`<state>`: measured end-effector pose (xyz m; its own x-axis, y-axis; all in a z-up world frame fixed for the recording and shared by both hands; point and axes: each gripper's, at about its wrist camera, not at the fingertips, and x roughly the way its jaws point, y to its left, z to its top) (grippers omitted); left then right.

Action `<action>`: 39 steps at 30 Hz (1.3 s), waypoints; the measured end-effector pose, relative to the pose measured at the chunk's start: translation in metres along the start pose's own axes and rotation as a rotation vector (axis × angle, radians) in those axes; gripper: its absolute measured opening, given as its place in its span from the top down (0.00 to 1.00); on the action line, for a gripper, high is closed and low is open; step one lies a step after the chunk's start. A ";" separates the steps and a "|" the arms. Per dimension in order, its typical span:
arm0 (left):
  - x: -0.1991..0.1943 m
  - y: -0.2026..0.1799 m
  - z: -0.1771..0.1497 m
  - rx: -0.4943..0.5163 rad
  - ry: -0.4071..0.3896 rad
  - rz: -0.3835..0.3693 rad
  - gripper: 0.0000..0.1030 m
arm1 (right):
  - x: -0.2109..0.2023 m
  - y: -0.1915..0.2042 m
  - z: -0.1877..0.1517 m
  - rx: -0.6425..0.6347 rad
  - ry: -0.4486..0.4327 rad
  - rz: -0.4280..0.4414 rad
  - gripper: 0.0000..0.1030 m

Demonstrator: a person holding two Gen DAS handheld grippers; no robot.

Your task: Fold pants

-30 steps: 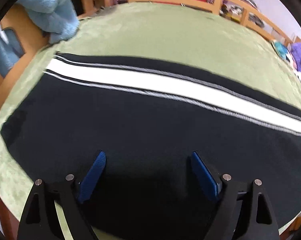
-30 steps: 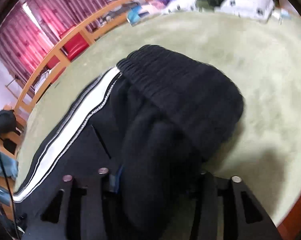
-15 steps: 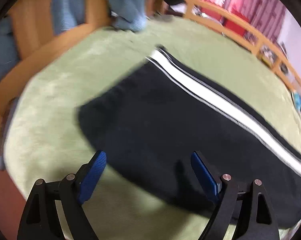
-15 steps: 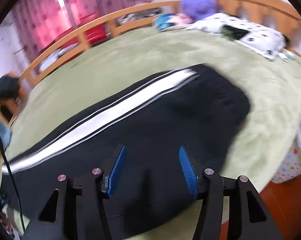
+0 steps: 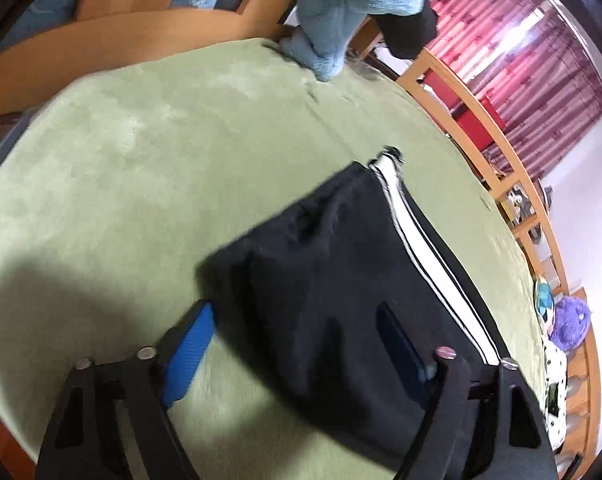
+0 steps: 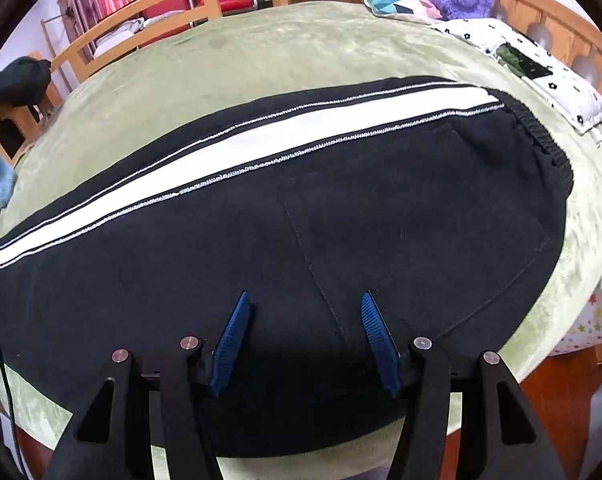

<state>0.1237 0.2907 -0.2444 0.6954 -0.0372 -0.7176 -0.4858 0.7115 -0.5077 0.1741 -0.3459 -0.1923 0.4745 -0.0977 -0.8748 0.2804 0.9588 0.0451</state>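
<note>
Pants flat on bed, both tools clear of the cloth

The bed (image 6: 301, 40) carries the pants (image 6: 341, 208), long axis from 9 to 3 o'clock in the right wrist view, waistband at 3. The left tool (image 5: 297, 344), nearer the leg hem, straddles the hem corner, jaws closing, not gripping. The right tool (image 6: 305, 324) hovers, jaws apart, empty.
</note>
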 end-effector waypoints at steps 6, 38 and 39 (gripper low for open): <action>0.006 0.005 0.014 -0.017 0.003 0.008 0.75 | -0.005 0.002 -0.012 0.027 -0.005 -0.003 0.44; 0.028 -0.404 -0.321 0.869 0.388 -0.261 0.85 | -0.050 -0.159 -0.059 0.173 -0.078 0.004 0.44; 0.026 -0.404 -0.321 0.888 0.391 -0.265 0.82 | -0.048 -0.157 -0.059 0.170 -0.076 0.010 0.44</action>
<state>0.1681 -0.2225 -0.2112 0.4241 -0.3842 -0.8201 0.3406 0.9067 -0.2486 0.0585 -0.4761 -0.1858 0.5376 -0.1144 -0.8354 0.4094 0.9016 0.1399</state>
